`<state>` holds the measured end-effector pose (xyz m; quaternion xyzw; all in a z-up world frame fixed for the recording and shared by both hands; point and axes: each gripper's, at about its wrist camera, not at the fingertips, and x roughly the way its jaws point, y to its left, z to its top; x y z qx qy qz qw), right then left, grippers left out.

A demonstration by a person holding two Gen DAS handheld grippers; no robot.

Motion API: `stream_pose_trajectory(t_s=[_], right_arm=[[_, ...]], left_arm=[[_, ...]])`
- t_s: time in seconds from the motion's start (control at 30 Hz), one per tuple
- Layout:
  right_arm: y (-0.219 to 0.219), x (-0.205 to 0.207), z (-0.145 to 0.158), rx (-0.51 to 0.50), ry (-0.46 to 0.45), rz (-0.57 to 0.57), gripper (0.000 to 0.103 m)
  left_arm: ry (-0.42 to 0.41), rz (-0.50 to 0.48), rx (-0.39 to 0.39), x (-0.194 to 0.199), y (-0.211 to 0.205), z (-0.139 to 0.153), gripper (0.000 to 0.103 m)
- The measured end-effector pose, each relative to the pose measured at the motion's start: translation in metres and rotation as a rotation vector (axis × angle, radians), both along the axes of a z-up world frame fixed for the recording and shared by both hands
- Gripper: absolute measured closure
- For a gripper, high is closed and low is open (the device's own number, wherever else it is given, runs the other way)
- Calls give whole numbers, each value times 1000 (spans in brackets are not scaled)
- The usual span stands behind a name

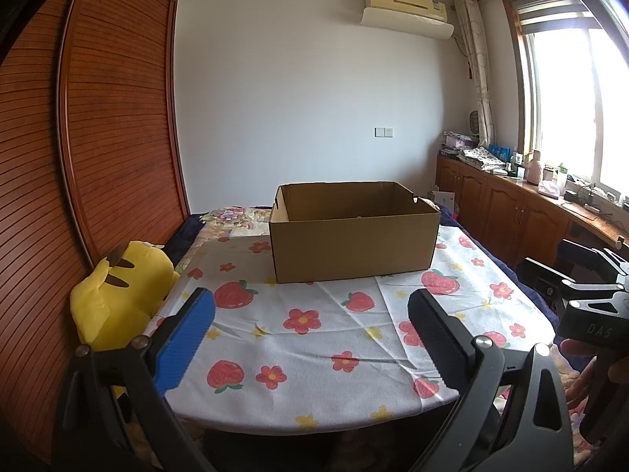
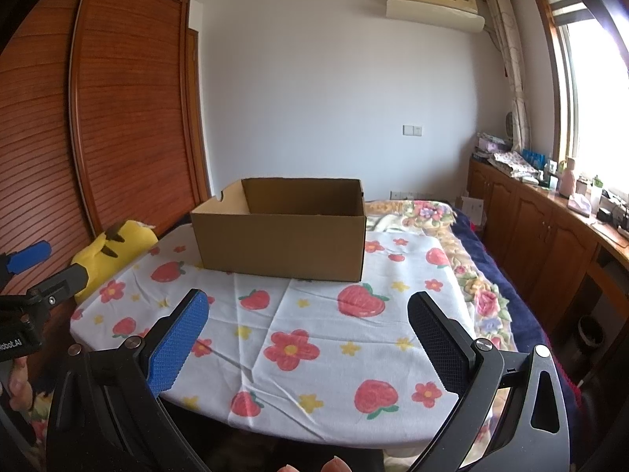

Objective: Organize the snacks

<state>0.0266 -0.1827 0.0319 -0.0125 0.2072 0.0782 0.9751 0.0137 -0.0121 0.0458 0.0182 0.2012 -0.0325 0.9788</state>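
Observation:
An open brown cardboard box [image 1: 354, 247] [image 2: 281, 242] stands at the far side of a table covered by a white strawberry-and-flower cloth [image 1: 314, 338] [image 2: 314, 330]. Its inside is mostly hidden by the near wall, and no snacks show in either view. My left gripper [image 1: 312, 314] is open over the near part of the cloth, nothing between its blue and black fingers. My right gripper [image 2: 308, 316] is likewise open and empty, short of the box. Each gripper shows at the edge of the other's view.
A yellow plush toy [image 1: 118, 299] [image 2: 114, 251] sits at the table's left edge against a wooden louvred wardrobe [image 1: 98, 118]. A bed with a floral blanket [image 2: 452, 236] lies behind and right of the table. Wooden cabinets [image 2: 550, 228] run under the window.

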Motion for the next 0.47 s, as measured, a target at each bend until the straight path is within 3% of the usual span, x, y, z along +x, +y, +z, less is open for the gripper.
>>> stream_pose_trajectory(t_s=[0.47], right_arm=[[1,0,1,0,-1,-3,0]], left_arm=[[-10,2,-3,-1,0,2,3]])
